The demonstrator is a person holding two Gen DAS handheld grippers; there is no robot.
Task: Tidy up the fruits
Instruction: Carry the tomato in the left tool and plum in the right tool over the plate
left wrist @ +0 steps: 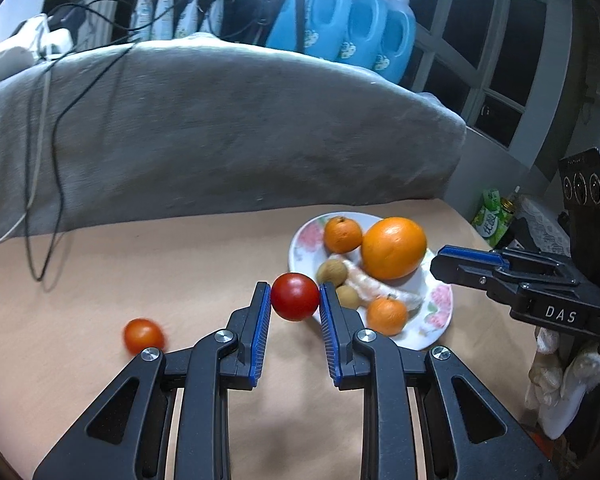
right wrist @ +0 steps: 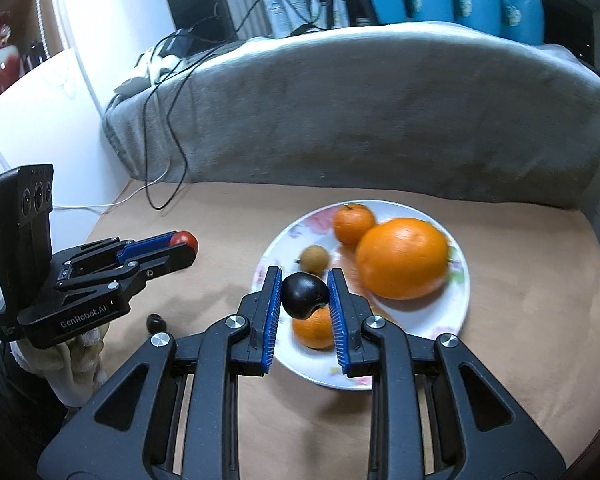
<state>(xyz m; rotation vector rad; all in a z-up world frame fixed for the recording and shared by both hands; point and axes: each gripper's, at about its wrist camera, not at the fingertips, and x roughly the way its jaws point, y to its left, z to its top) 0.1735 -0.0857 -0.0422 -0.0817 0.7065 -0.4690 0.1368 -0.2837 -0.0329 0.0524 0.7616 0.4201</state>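
Note:
My left gripper (left wrist: 295, 297) is shut on a red tomato (left wrist: 295, 297), just left of the flowered white plate (left wrist: 440, 300); it also shows in the right wrist view (right wrist: 180, 246). My right gripper (right wrist: 304, 294) is shut on a dark plum (right wrist: 304, 294) above the plate's near rim (right wrist: 464, 300). The plate holds a large orange (right wrist: 402, 258), two small tangerines (right wrist: 354, 222) (right wrist: 314, 330), brown longans (right wrist: 315, 259) and a peeled segment (left wrist: 370, 286). A second tomato (left wrist: 143, 336) lies on the table at the left. A small dark fruit (right wrist: 156, 323) lies under the left gripper.
The tan round table (right wrist: 540, 280) backs onto a grey blanket-covered bulk (left wrist: 220, 128) with black cables (left wrist: 56, 160) hanging over it. Blue detergent bottles (left wrist: 356, 20) stand behind. A green pack and a jar (left wrist: 492, 216) stand past the table's right edge.

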